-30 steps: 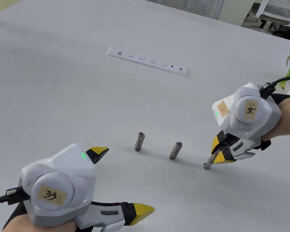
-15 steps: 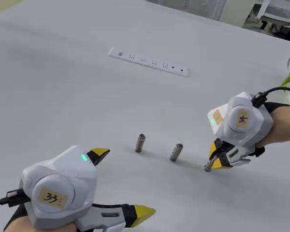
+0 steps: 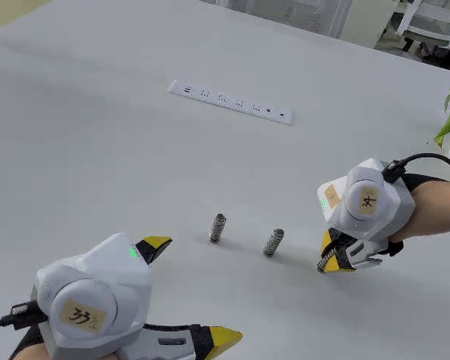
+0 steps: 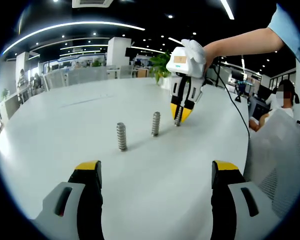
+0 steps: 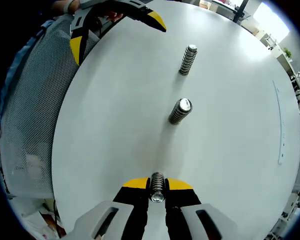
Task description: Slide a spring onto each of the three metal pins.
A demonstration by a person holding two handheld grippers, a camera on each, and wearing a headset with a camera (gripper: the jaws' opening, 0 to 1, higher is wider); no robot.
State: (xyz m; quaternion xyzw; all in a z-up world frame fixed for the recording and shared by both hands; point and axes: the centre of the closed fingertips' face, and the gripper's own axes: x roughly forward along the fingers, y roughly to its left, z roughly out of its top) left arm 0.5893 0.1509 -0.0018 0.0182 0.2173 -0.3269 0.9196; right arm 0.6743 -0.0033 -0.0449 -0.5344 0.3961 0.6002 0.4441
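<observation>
- In the head view the right tongs (image 3: 336, 259) sit lower and more upright than a second ago. The white body at the lower right of the frame now hangs almost straight over the tips, where before it leaned back toward the upper right.
- They are clamped on the third spring (image 3: 328, 259), whose lower end touches the tabletop (image 3: 97, 150). Less coil shows below the tips than a second ago, and its slant is less marked.
- The right gripper view looks nearly straight down the coil. The third spring (image 5: 157, 184) is pinched in the tongs at the bottom centre, with a round metal end in its mouth. I cannot tell for certain whether that is the top of a pin.
- The middle spring (image 3: 273, 242) and the far spring (image 3: 217, 228) stand upright at the centre of the head view, apart from each other and in the same row as before. In the right gripper view each carries a round metal top, so I judge both already on their pins.
- The left tongs (image 3: 187, 291) have not joined in. They are spread wide at the lower left, holding nothing, well apart from the springs.
- The change reads as the last of the three springs being pushed down its pin, so the task looks close to done.
- What seems left is to seat the coil fully and let go. Letting go while it leans could tip it over.
</observation>
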